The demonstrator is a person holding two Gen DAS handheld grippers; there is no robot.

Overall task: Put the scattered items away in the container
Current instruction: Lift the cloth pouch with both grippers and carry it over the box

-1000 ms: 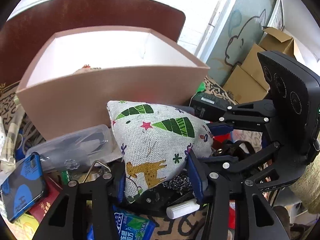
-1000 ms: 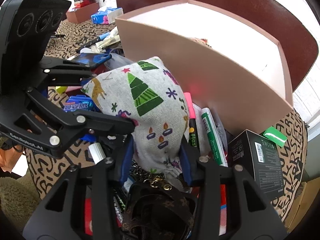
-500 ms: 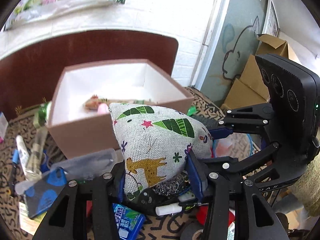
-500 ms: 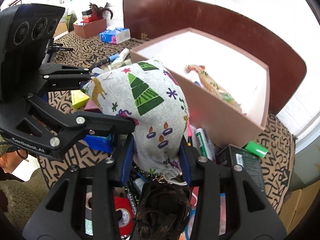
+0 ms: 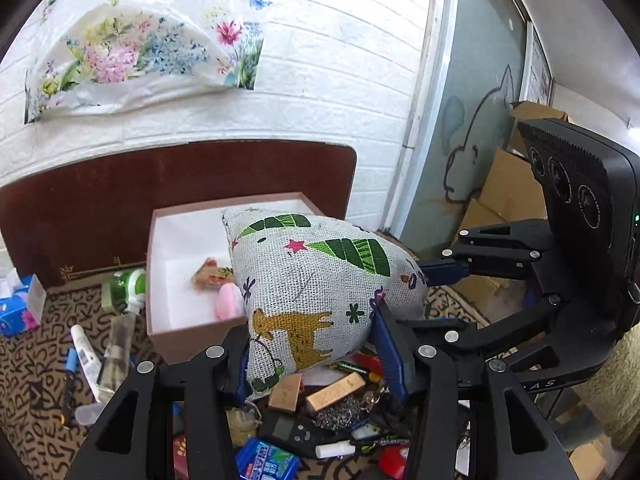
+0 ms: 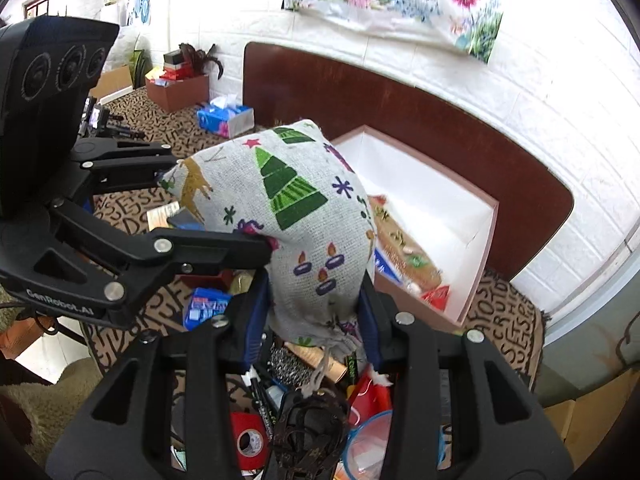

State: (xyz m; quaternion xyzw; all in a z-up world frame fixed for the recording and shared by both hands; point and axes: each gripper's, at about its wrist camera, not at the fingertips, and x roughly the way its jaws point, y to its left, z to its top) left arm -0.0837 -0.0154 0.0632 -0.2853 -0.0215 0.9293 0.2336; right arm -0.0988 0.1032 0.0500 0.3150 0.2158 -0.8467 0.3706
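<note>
Gripping opposite ends of one stuffed cloth bag (image 5: 320, 296), both grippers hold it in the air above the clutter. The left gripper (image 5: 312, 344) has its blue pads pressed into the end printed with a yellow deer, and the right gripper (image 6: 316, 312) pinches the gathered end with the candle print, where a loose drawstring (image 6: 320, 372) dangles below its fingers. Each gripper shows in the other's camera, clamped on the far end of the bag.

Just beyond the bag from both sets of fingers sits the pink box (image 5: 176, 340) with a white inside, open at the top; a few small things lie on its floor. Under the fingers the patterned tablecloth (image 5: 32, 376) is strewn with items: a blue gum pack (image 5: 266, 462), a red roll of tape (image 6: 250, 442), markers and wooden blocks. Farther off to the left a blue tissue pack (image 6: 226, 118) rests on the cloth, with a brown headboard (image 6: 400, 92) against the white brick wall behind the box.
</note>
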